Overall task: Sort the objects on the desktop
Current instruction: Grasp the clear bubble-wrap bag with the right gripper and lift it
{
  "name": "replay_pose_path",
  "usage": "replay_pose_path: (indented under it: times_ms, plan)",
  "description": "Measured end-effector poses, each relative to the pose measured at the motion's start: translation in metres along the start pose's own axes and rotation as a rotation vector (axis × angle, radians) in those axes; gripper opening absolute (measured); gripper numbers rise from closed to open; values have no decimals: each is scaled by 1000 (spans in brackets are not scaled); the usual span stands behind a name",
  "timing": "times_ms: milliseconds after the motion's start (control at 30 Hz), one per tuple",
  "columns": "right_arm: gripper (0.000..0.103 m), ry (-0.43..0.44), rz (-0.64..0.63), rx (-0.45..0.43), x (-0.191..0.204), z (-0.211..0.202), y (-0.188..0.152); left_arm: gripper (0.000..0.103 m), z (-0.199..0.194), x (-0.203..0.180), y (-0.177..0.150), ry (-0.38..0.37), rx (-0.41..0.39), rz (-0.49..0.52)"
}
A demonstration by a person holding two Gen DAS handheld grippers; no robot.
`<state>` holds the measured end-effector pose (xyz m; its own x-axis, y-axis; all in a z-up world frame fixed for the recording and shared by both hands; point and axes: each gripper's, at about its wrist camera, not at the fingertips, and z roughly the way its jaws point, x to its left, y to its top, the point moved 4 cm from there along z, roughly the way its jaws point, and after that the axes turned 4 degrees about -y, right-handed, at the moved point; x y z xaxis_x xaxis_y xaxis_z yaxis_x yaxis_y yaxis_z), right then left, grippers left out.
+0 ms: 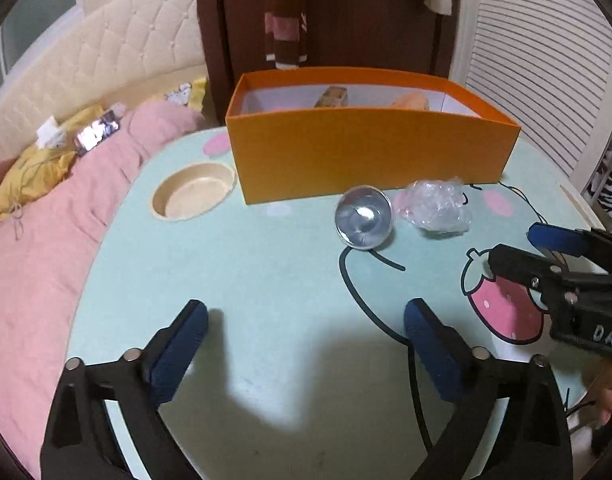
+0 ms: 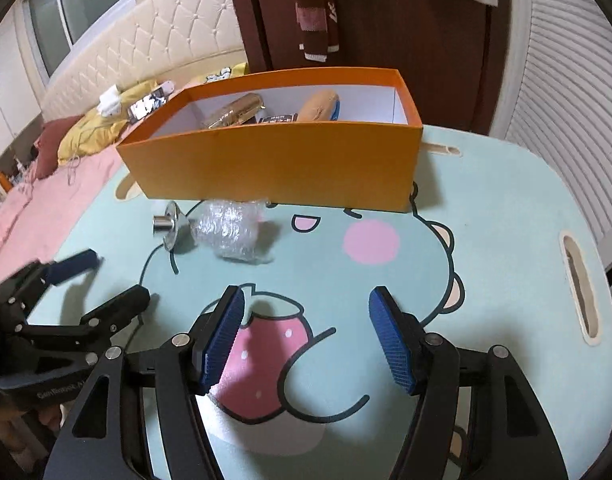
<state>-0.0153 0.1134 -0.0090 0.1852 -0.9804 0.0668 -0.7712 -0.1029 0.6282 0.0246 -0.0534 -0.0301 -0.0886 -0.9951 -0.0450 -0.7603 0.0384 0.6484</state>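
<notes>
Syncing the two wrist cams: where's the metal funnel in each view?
Left wrist: the funnel lies center-right, mouth toward the camera, just left of the bubble wrap.
Right wrist: the funnel sits left of center, seen side-on with its spout pointing left, again left of the bubble wrap.
Shared landmark: the orange box just behind it in both.

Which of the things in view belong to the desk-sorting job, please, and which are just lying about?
Part of the job:
- orange box, already holding several items
- metal funnel, on the table
- crumpled bubble wrap, beside the funnel
- left gripper and right gripper, both open and empty

Just lying about:
- pink blanket
- phone on the bedding
- striped scarf on the door
</notes>
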Motion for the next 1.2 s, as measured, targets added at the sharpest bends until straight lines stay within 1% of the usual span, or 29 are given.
replay_pose_path:
  times_ms: [100,200,533,667,800,933,1033,1167,1200]
  plan:
    - [83,-14,-2,-8,2,0,-5,102,0,0,-2,1,-5,-2]
    - [84,-49,-32,-8,8,3,-8,102,-1,-1,-4,-1,-11,-1]
    - [84,-49,-33,-13,4,4,-11,102,-1,-5,-6,-10,-14,8]
    - [84,-24,-13,-18,2,4,-9,102,-1,-5,-5,-12,-14,9]
    - [84,29,6,-19,3,3,-7,102,-1,-6,-5,-16,-14,14]
    - [84,66,-1,-24,10,3,2,102,-1,-7,-4,-17,-14,14]
    - [83,88,-8,-33,18,5,16,102,-1,-7,-4,-18,-14,15]
    - [82,75,-29,-35,28,14,34,102,0,-10,-4,-16,-13,13]
    - [79,73,-29,-36,30,17,38,102,0,-10,-4,-15,-14,12]
